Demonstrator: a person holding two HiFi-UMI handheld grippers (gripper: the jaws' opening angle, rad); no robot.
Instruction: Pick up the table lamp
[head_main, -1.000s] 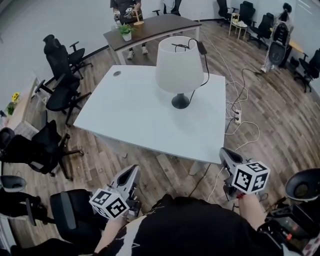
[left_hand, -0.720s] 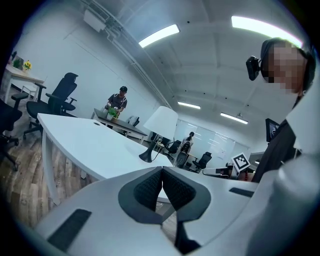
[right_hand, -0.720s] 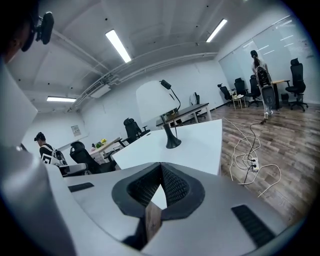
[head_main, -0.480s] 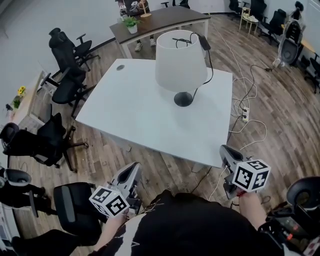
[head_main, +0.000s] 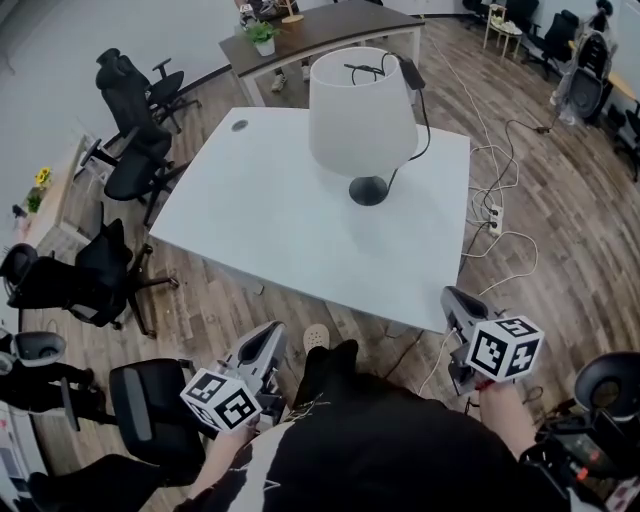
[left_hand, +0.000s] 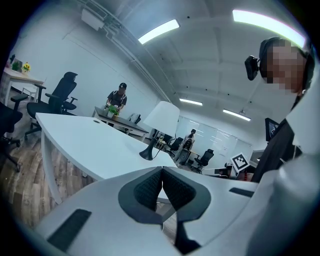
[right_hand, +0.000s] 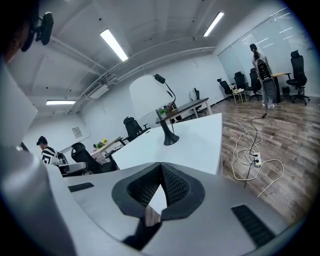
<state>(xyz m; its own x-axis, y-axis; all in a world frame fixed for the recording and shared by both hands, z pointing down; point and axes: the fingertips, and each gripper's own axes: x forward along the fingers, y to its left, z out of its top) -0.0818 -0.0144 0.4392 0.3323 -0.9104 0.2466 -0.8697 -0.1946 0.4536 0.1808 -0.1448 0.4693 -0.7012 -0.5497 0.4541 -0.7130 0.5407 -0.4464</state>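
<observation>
In front of me the white worktop (head_main: 290, 230) stands on a wood-plank floor (head_main: 545, 190). The table lamp (head_main: 362, 120) stands upright on its far right part, dark round base flat on the surface. Its black cord (head_main: 427, 117) loops down beside the shade. A small dark round cap (head_main: 239, 126) sits near the far left corner.
</observation>
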